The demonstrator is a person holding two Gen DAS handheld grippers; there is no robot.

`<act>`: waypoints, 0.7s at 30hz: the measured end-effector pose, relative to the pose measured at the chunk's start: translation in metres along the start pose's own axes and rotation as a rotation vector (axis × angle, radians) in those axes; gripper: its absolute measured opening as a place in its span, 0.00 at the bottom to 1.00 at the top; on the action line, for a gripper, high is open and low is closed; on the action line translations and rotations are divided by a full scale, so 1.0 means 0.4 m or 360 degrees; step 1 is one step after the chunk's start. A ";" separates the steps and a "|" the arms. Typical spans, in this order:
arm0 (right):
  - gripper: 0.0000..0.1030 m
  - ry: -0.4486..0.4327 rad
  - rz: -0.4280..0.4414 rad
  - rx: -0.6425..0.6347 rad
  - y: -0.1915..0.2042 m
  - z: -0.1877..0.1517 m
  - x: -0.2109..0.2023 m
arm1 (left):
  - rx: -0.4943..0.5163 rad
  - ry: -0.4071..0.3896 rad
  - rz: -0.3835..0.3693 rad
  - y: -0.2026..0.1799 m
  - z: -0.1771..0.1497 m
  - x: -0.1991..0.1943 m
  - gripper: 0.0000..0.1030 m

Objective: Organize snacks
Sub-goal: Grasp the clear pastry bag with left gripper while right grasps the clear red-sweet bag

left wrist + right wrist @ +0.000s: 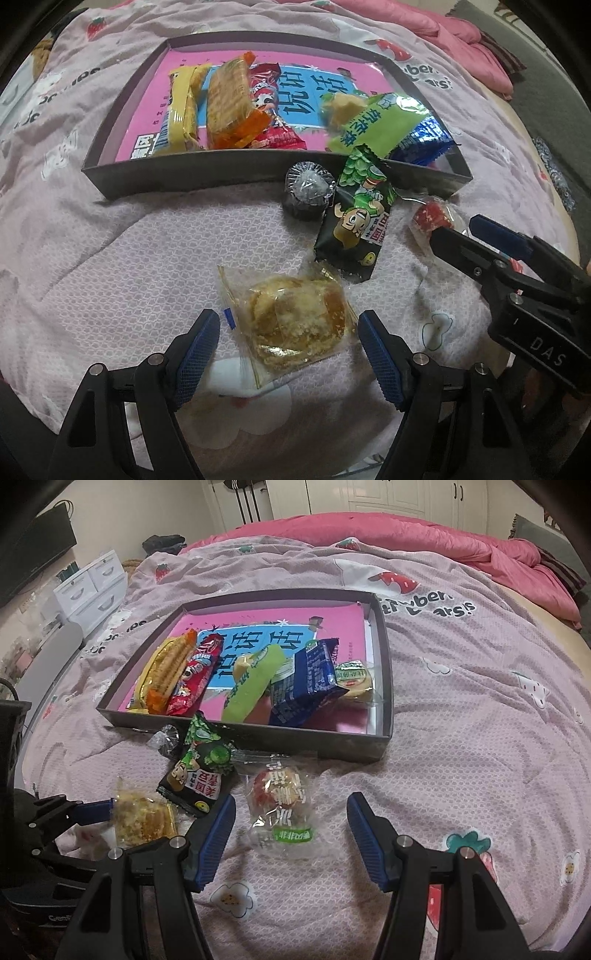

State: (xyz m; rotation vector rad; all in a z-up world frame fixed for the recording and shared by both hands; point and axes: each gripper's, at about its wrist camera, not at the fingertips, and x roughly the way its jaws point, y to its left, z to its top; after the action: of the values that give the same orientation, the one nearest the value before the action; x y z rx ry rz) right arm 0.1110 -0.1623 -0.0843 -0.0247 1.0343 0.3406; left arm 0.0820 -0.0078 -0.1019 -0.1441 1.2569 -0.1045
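Both grippers spread: left gripper (pixel 288 332) straddling pastry (pixel 291 325), right gripper (pixel 291 823) straddling candy (pixel 282 805); next, pinching, lifting toward box (pixel 258 734) at twelve o'clock.

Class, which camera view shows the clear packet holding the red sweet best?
The right wrist view: the clear packet with the red sweet lies whole between open fingers. The left wrist view shows it small, partly hidden.

"DAS" on the right gripper (pixel 546 354); bedspread (pixel 480 738) perhaps reads "strawberry bears".
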 end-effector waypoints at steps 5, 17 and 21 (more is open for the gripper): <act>0.60 0.0025 -0.0019 -0.0028 0.006 -0.001 0.019 | -0.0015 -0.0010 -0.0008 0.004 0.000 0.002 0.77; 0.59 0.0029 -0.0081 -0.0151 0.035 0.006 0.058 | -0.0046 -0.0015 -0.0033 0.013 0.001 0.008 0.77; 0.52 0.0020 -0.0089 -0.0183 0.040 0.010 0.066 | -0.0053 -0.0017 -0.0035 0.015 -0.003 0.003 0.75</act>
State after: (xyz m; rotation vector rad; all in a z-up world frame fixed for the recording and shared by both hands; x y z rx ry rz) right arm 0.1221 -0.1394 -0.1024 -0.1590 1.0235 0.3488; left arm 0.0812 -0.0021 -0.1045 -0.1870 1.2469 -0.1019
